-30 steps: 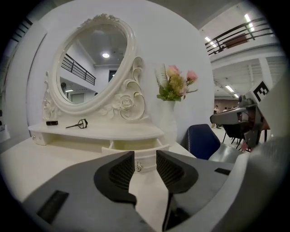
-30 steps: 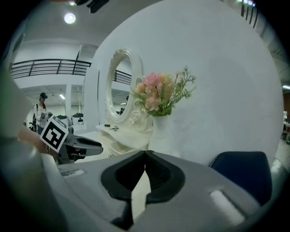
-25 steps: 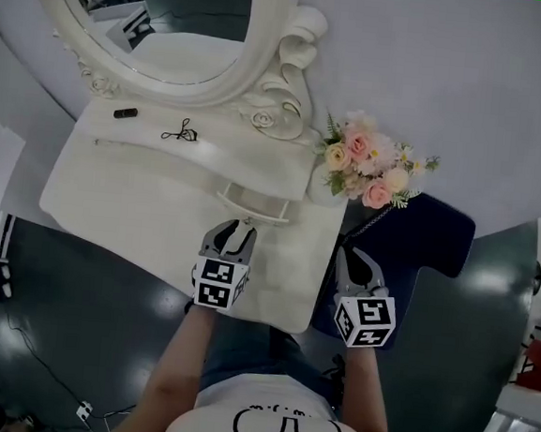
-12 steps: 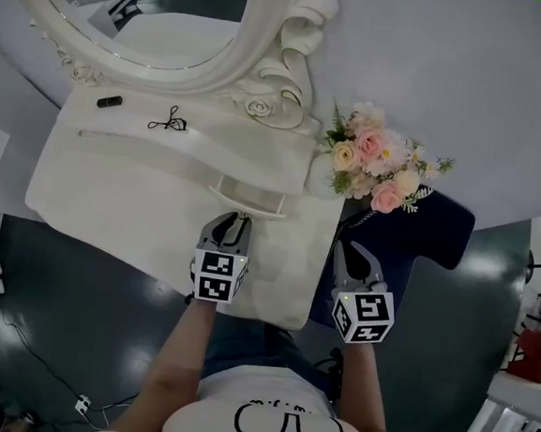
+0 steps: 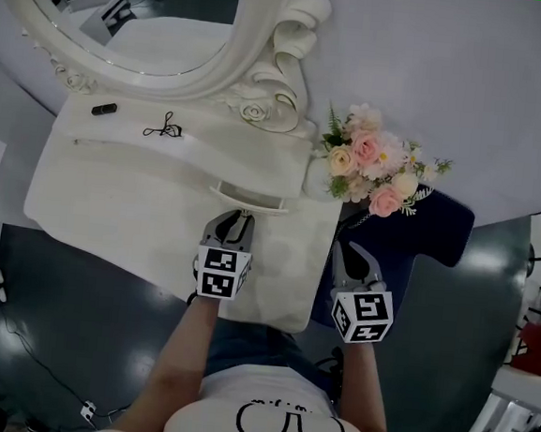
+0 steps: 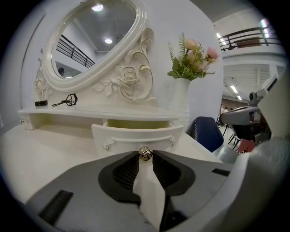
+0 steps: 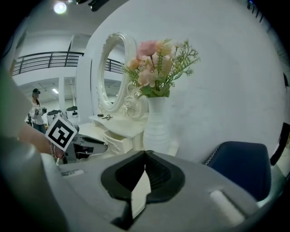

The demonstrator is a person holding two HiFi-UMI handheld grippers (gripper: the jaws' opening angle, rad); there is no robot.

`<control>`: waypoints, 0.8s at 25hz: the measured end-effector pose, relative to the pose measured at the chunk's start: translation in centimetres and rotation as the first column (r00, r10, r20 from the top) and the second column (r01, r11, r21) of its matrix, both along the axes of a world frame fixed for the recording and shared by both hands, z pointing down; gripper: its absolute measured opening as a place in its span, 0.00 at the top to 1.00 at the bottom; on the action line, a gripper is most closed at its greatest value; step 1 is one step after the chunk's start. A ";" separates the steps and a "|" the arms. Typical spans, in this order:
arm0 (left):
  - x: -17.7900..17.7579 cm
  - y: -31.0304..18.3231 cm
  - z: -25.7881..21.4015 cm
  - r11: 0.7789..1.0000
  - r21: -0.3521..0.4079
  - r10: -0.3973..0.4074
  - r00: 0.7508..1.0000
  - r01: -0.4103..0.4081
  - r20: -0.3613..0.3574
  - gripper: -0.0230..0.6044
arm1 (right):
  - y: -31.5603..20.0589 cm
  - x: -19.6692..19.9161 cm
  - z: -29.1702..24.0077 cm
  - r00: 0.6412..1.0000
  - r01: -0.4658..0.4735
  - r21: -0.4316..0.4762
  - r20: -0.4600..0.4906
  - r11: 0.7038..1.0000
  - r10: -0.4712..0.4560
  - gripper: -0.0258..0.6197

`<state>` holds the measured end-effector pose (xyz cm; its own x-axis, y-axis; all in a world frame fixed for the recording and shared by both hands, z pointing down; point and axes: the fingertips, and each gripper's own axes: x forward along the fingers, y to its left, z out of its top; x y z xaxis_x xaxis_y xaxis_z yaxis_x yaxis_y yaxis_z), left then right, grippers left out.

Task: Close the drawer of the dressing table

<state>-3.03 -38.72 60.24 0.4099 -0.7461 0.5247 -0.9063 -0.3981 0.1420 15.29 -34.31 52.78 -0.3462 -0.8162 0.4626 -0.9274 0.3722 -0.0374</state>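
The white dressing table (image 5: pixel 131 198) has a small drawer (image 5: pixel 250 197) pulled out a little under its shelf. In the left gripper view the drawer front (image 6: pixel 131 135) faces me, with a small metal knob (image 6: pixel 145 154) at its lower middle. My left gripper (image 5: pixel 239 219) has just been closing, and the knob now sits pinched between the tips of the left gripper (image 6: pixel 145 152). My right gripper (image 5: pixel 350 255) hovers over the table's right edge with nothing in it. In its own view the right gripper (image 7: pixel 145 155) has its tips together.
An oval mirror (image 5: pixel 156 22) in a carved frame stands behind the shelf. A white vase of pink flowers (image 5: pixel 369 167) sits at the table's right end, beside a dark blue chair (image 5: pixel 419 237). A black wire object (image 5: pixel 165 130) and a small dark stick (image 5: pixel 103 109) lie on the shelf.
The left gripper's jaws have narrowed and its tips have come up to the drawer front. The right gripper has kept its place.
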 end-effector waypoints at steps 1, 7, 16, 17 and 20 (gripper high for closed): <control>0.1 -0.2 0.0 1.000 -0.001 0.004 1.000 -0.004 0.001 0.81 | -0.1 0.0 0.1 1.000 -0.001 -0.001 0.001 1.000 0.001 0.96; 0.4 -1.2 0.0 1.000 -0.007 0.022 1.000 -0.022 0.002 0.82 | -0.3 -0.1 0.4 1.000 -0.008 -0.015 0.004 1.000 0.008 0.95; 0.9 -2.7 0.2 0.998 -0.017 0.056 0.998 -0.056 0.012 0.82 | 0.1 0.0 0.8 1.000 -0.018 -0.036 0.002 0.999 0.018 0.96; 1.0 -2.9 0.2 0.998 -0.019 0.057 0.998 -0.057 0.014 0.82 | 0.2 0.0 0.8 1.000 -0.020 -0.037 0.001 0.999 0.020 0.95; 1.0 -3.5 0.2 0.998 -0.018 0.060 0.998 -0.059 0.019 0.82 | 0.5 0.1 0.9 1.000 -0.022 -0.041 -0.004 0.999 0.021 0.96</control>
